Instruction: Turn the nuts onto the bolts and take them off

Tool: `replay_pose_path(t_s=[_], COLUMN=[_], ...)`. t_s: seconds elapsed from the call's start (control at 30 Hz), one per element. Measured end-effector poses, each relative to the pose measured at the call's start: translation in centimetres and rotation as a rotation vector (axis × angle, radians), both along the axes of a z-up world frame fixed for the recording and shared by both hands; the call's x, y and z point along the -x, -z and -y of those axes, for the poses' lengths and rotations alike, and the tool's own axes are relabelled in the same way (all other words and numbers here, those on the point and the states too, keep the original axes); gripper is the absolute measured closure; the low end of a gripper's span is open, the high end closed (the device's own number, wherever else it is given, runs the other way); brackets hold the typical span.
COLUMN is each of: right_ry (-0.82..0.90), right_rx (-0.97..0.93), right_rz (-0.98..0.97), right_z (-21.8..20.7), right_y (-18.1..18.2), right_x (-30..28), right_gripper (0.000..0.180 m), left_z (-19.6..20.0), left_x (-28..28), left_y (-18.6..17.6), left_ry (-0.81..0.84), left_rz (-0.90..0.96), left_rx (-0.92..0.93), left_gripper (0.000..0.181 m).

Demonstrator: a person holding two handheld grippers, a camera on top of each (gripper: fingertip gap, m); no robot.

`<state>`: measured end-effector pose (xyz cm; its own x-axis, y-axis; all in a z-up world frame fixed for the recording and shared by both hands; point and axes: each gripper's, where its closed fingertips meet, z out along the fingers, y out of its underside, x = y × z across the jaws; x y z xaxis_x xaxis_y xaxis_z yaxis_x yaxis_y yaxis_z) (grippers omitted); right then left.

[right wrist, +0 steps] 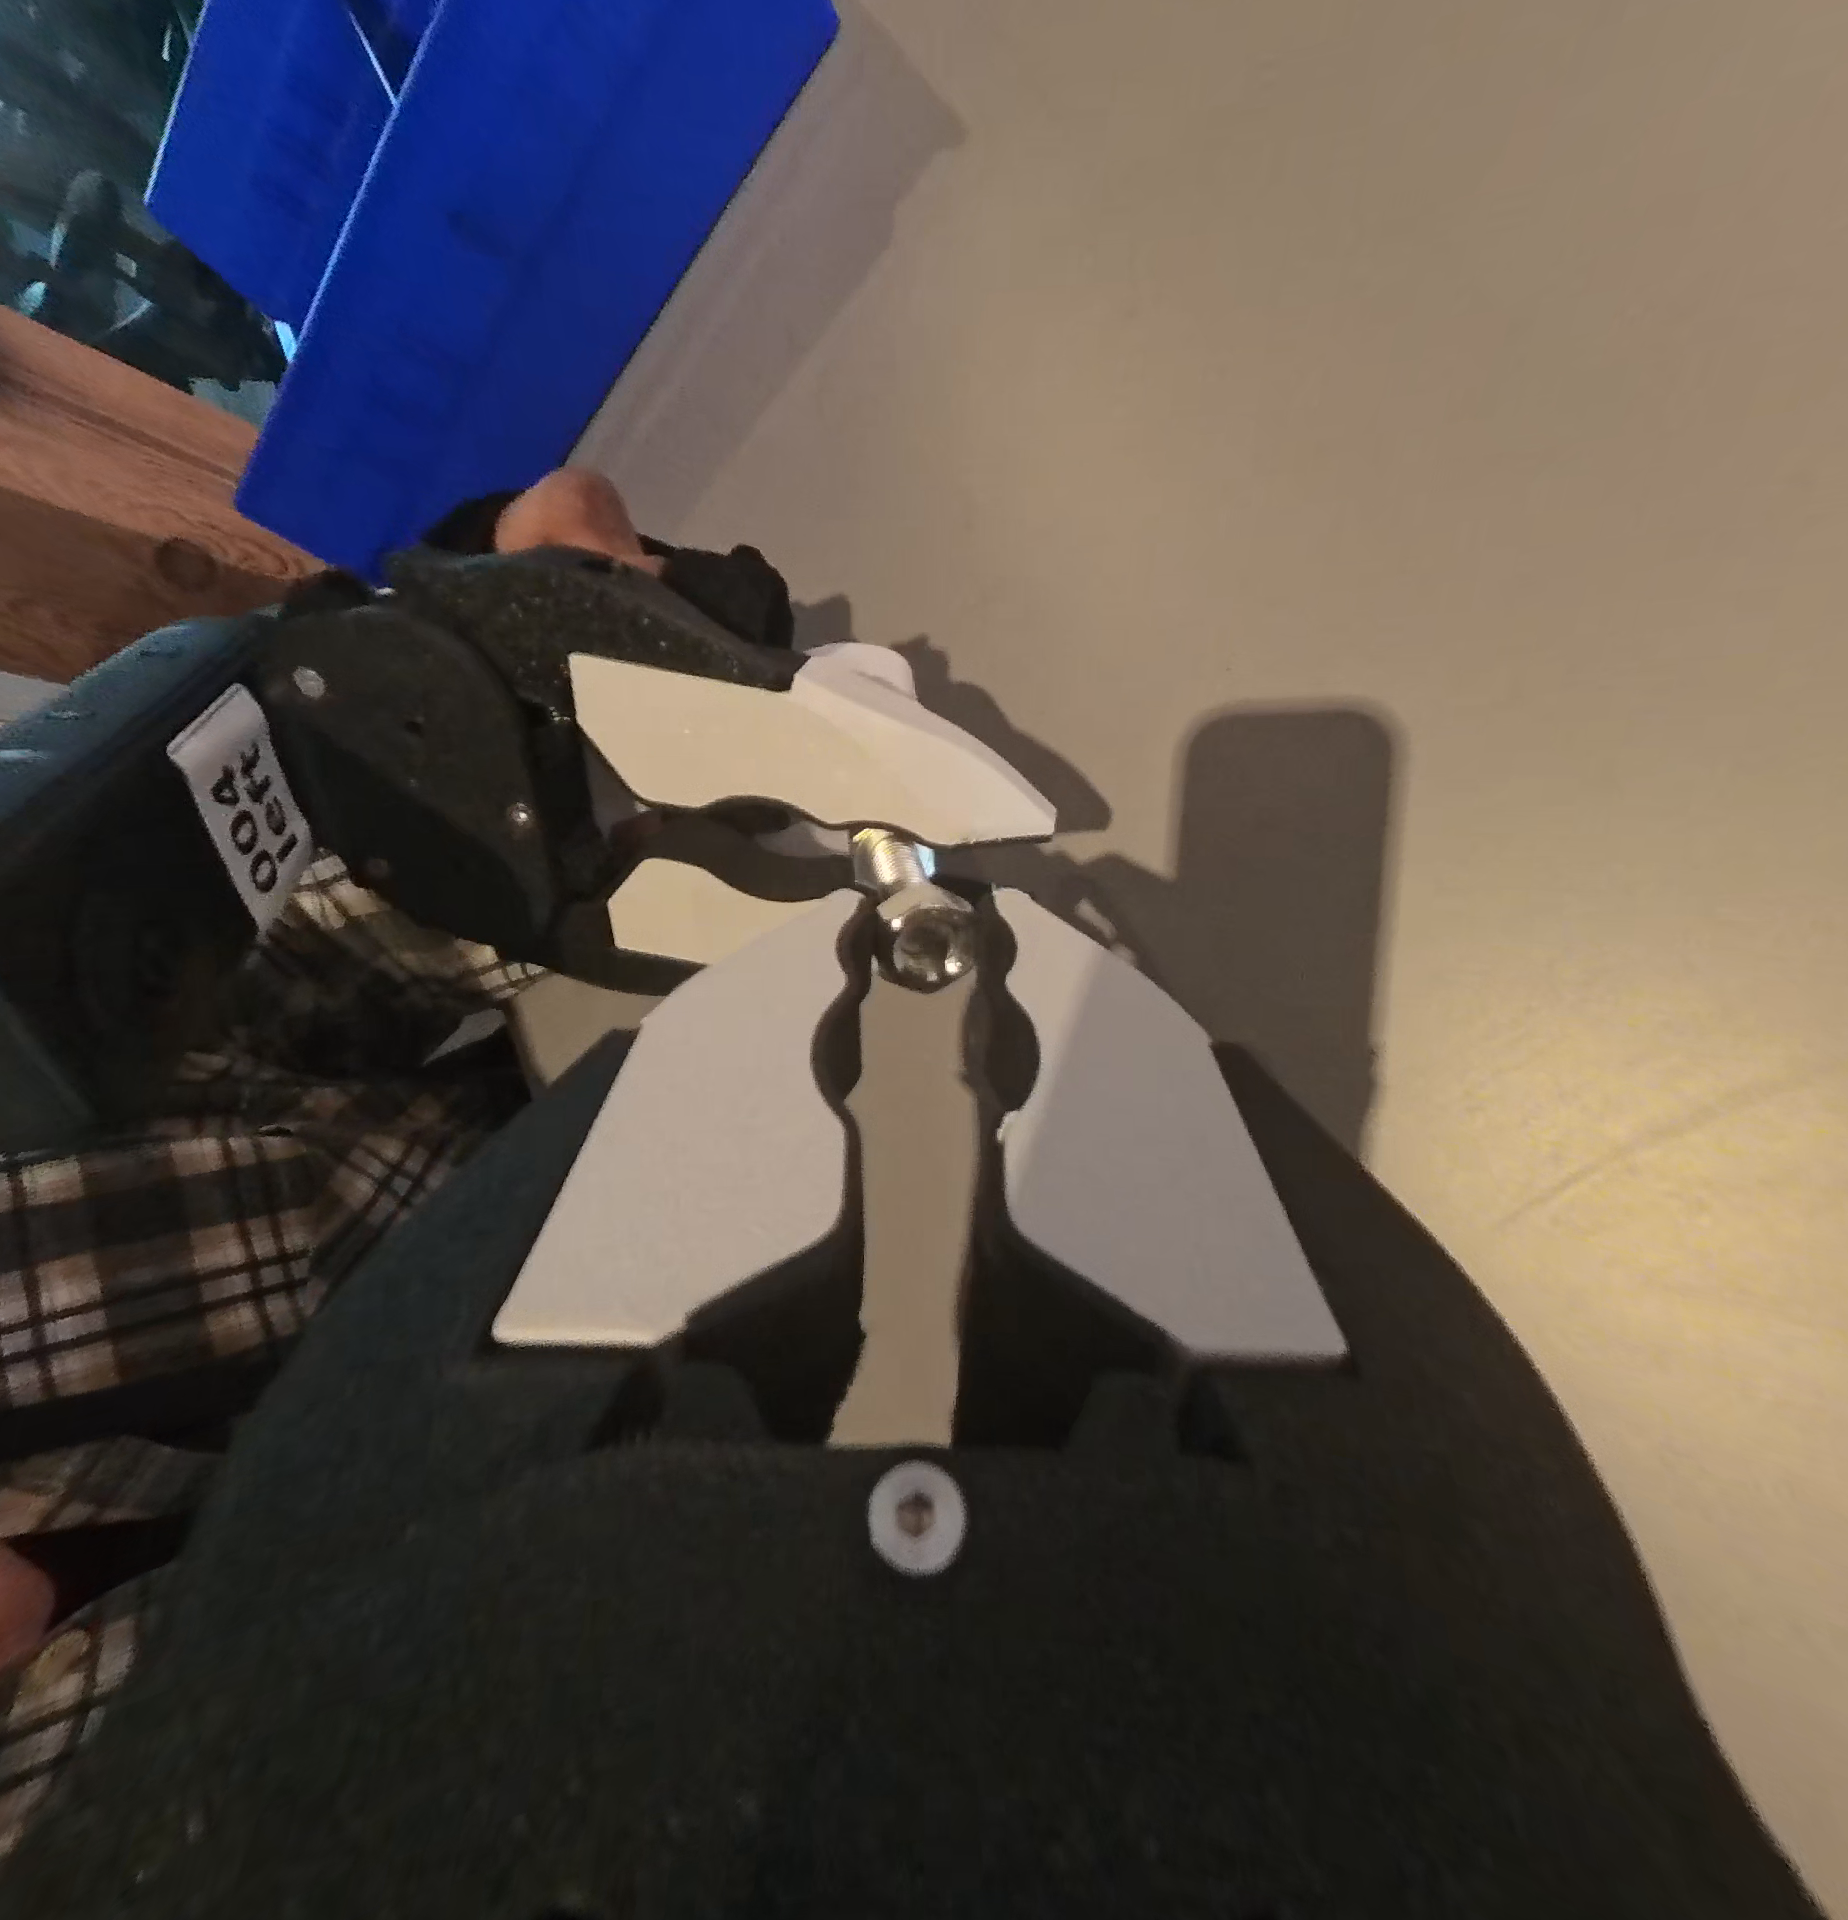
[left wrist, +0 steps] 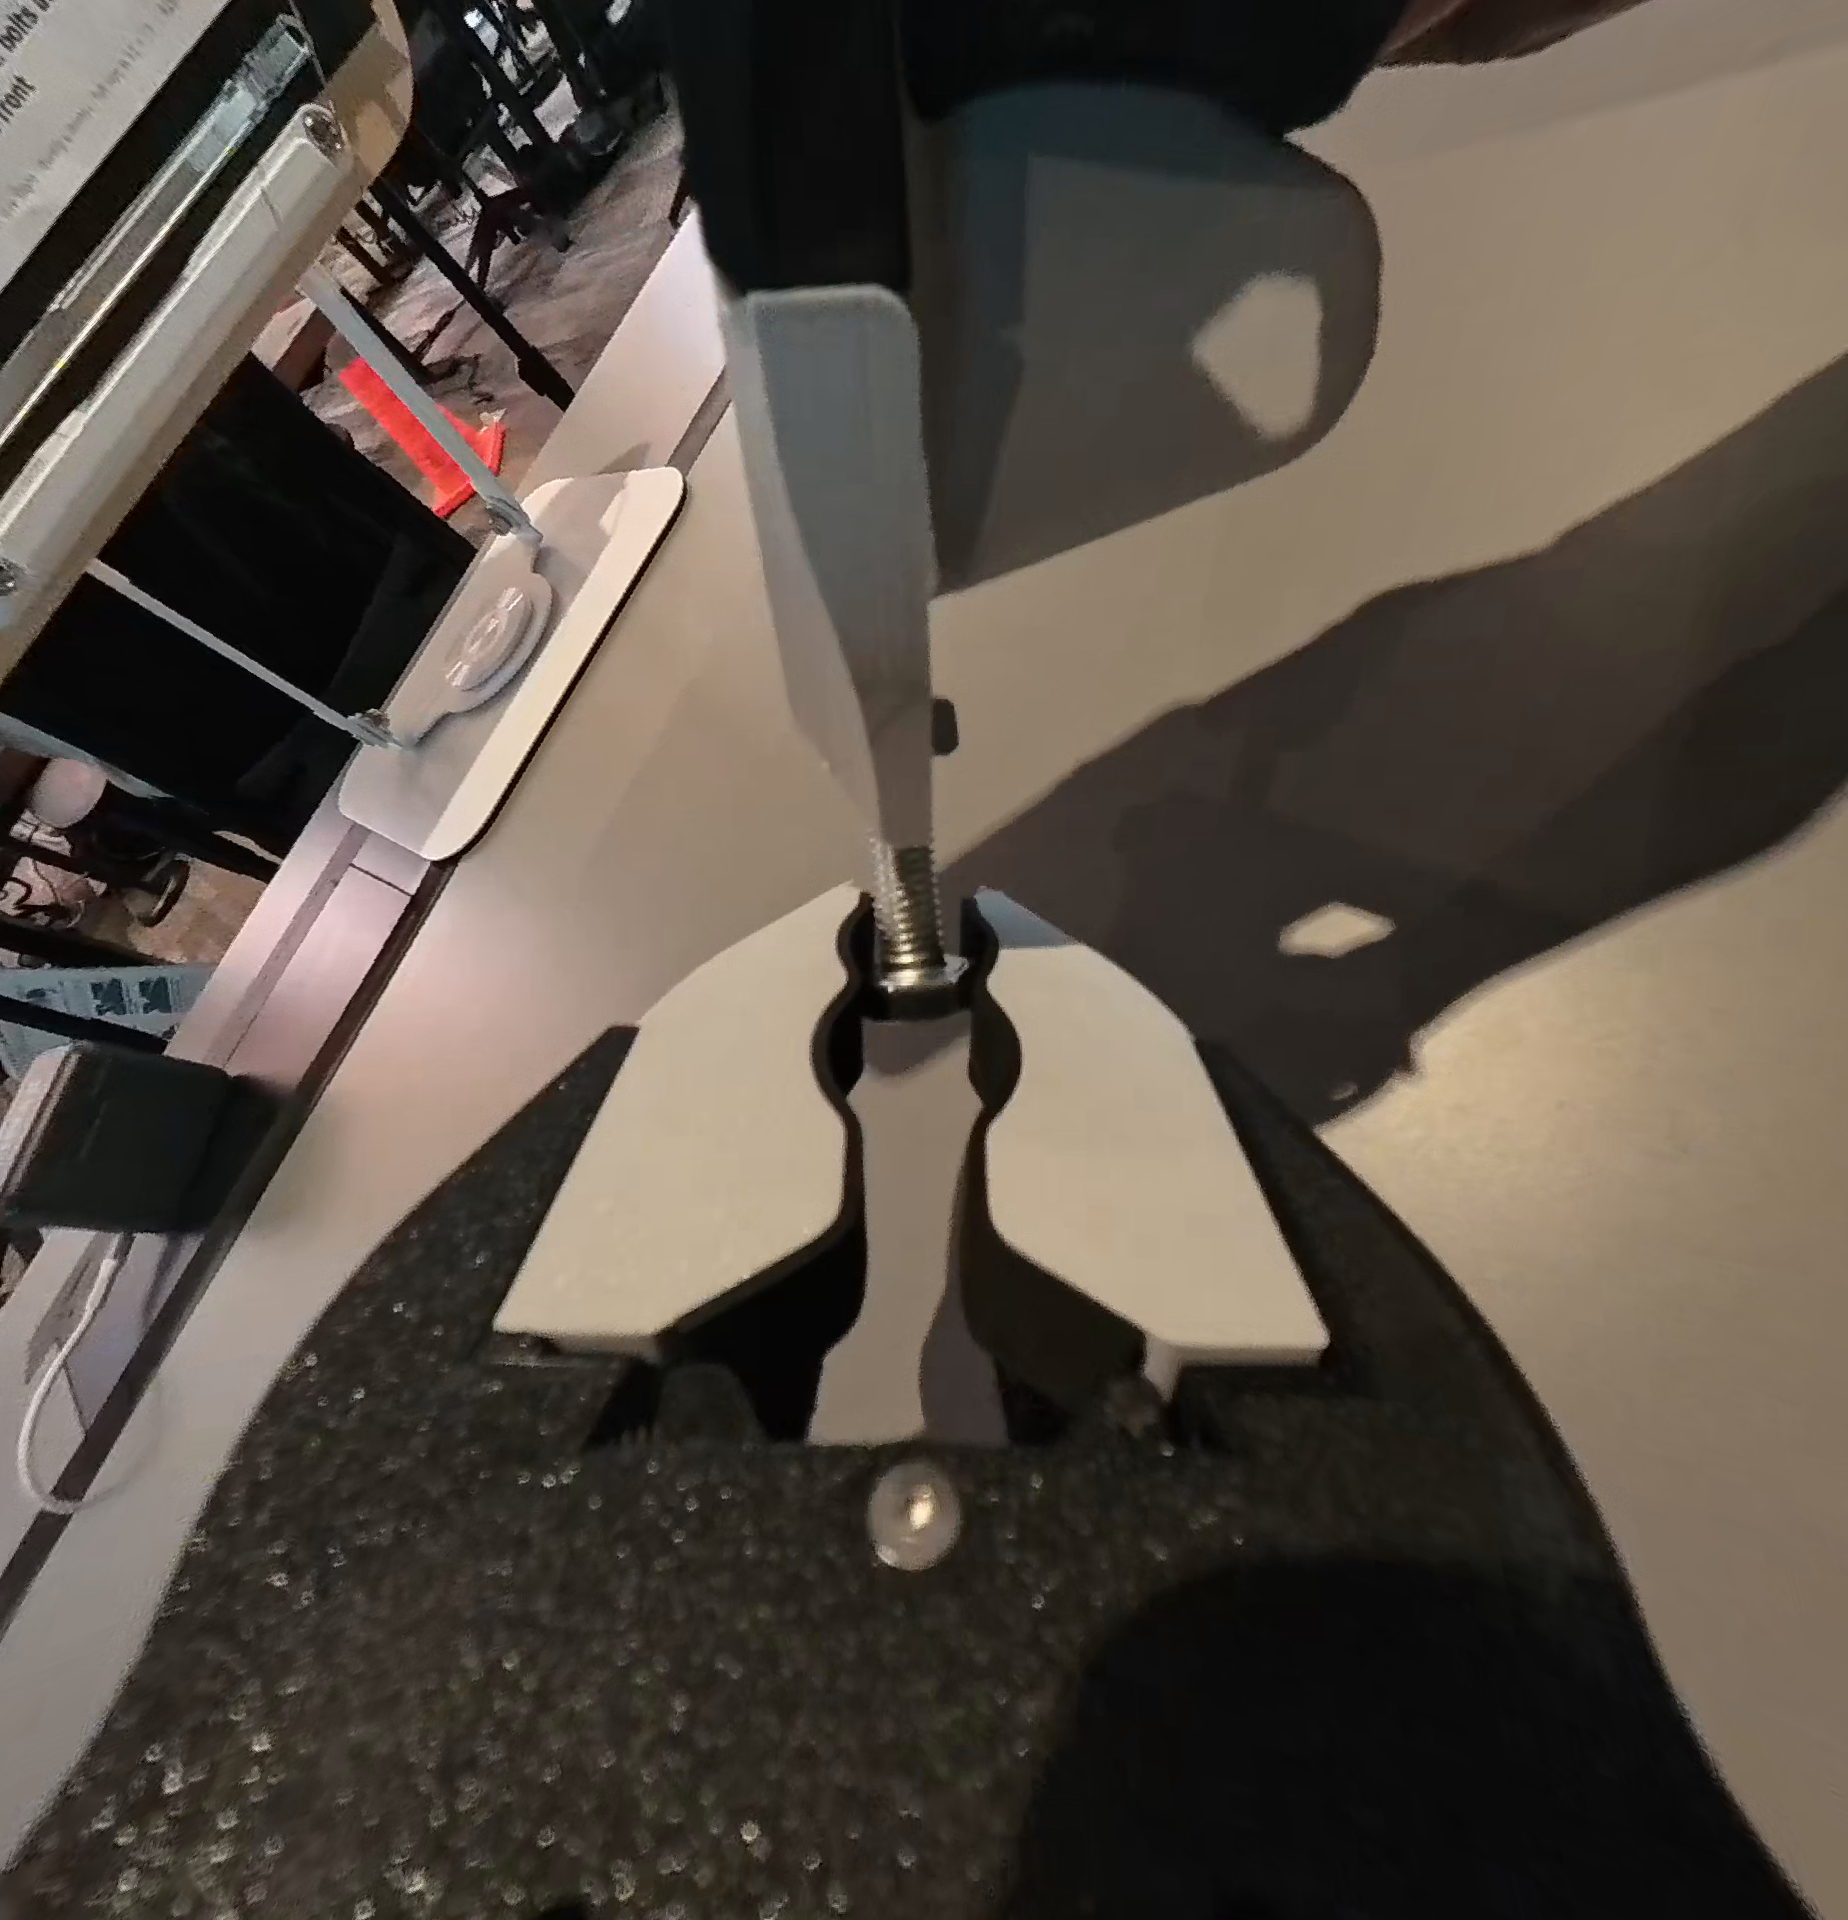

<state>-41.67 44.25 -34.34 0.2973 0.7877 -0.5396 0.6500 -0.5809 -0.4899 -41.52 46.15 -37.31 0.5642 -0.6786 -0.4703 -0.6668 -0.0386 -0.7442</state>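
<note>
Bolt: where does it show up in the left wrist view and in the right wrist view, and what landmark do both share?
Left wrist view: the bolt is just above centre, its threads rising from the nut held in the left gripper.
Right wrist view: the bolt is at centre, its head in the right gripper.
Shared landmark: the beige table behind it.

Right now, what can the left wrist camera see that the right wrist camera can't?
Only the left wrist view shows the hex nut in the left hand-held gripper, a clear stand at the table's edge, and a white cable.

Only the right wrist view shows the bolt's socket head in the right hand-held gripper, a blue bin, and a plaid sleeve.

Both show the threaded bolt, both grippers meeting on it, and the pale table.
</note>
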Motion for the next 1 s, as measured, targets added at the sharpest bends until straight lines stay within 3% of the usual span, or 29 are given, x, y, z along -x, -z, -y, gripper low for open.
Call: replay_pose_path(t_s=[0.5,0.63,0.8,1.0], right_ry=[-0.079,-0.192,-0.534,-0.748], right_rx=[-0.121,-0.283,-0.657,-0.574], right_rz=[-0.042,0.005,0.221,0.401], right_z=[0.3,-0.2,-2.3,-1.8], right_y=[-1.4,-1.3,3.4,9.6], right_x=[0.1,-1.3,-5.7,-8.3], right_gripper=[0.161,0.162,0.162,0.161], left_z=[0.2,0.3,-0.6,-1.0], left_x=[-0.4,-0.6,1.0,1.9], left_y=[0.0,0.1,-0.5,-1.2], left_ry=[0.019,0.032,0.004,0.011], left_rz=[0.070,0.117,0.280,0.423], left_rx=[0.044,0.086,0.171,0.237], left_gripper=[0.166,0.166,0.166,0.166])
